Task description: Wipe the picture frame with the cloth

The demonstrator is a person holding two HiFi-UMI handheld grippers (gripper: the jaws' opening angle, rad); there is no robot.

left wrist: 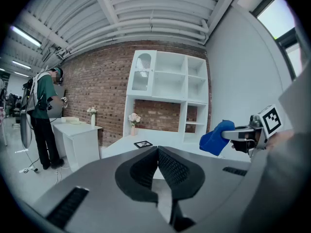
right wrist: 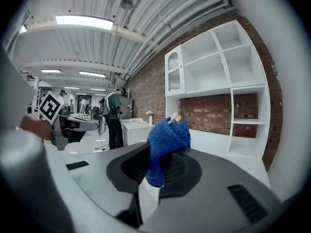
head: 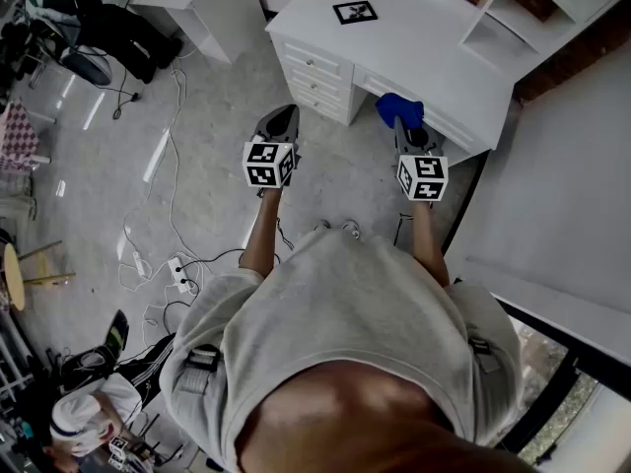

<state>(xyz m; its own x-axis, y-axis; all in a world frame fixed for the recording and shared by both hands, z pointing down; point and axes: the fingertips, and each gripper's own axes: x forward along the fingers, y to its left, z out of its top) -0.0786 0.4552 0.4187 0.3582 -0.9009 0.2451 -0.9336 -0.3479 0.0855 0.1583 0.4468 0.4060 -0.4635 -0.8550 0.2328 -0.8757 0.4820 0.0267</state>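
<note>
Only its own view shows right gripper [right wrist: 156,168] fingers [right wrist: 183,170] clamping cloth [right wrist: 168,136].

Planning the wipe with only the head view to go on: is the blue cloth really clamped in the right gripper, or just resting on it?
Observer: It is clamped. In the right gripper view the right gripper has its jaws shut on the blue cloth, which bunches up above them.
Operator: And the left gripper, is it carrying anything?
Observer: No. The left gripper view shows the left gripper with its jaws together and nothing between them.
</note>
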